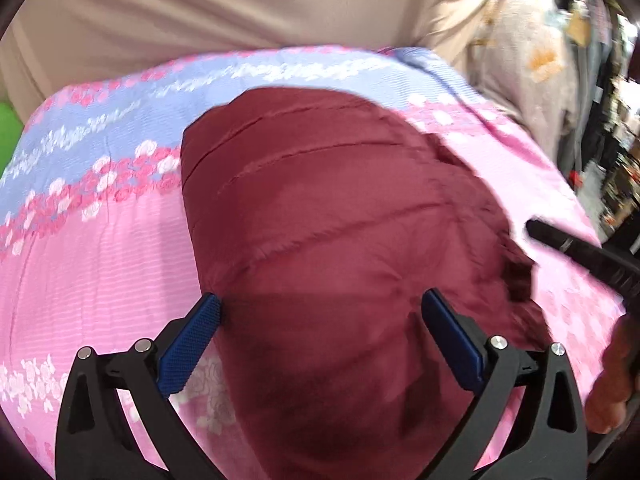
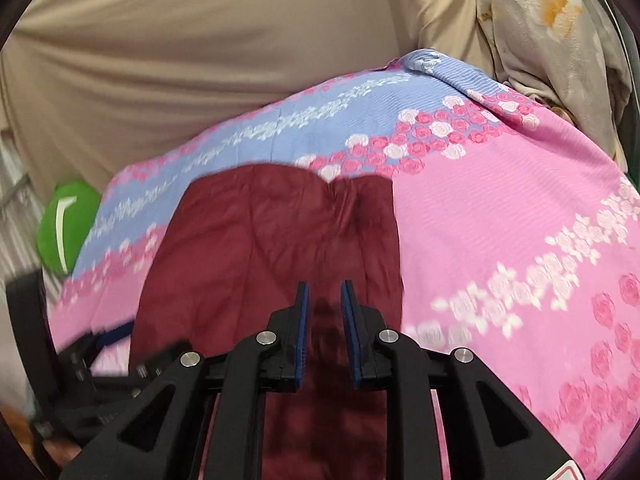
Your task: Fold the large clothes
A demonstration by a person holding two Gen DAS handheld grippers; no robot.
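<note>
- Spread across the whole working surface: a pink and blue floral bedsheet [image 1: 100, 240], rose-printed, reaching back to a beige cloth backdrop [image 1: 200, 4]; a pale flowered blanket [image 2: 532, 20] heaped at the far right.
- Lying on the sheet, centre frame: the maroon quilted garment [image 1: 340, 208], stitched in channels, already doubled into a thick oblong bundle with one ragged, darker edge bunched along its right side.
- Poised low over the near end of the bundle: the left gripper [image 1: 320, 312], jaws spread as wide as they go, blue pads [image 1: 188, 344] straddling the cloth without pressing on it.
- Hovering over the same bundle from the other side: the right gripper [image 2: 324, 300], jaws only slightly parted, nothing pinched between them; motion blur around the frame edges.
- Seen at far right of the left wrist view: part of a hand [image 1: 612, 376], wrapped on the other tool's handle.
- Tucked at the sheet's left edge: a green object [image 2: 64, 228], too small to identify.
- Judged next: tidying the bunched right edge and closing the fold. Best done by taking the full thickness near a corner rather than the top layer alone, lifting both ends level, keeping the slippery quilting from sliding open, then pressing flat along the stitch lines.
</note>
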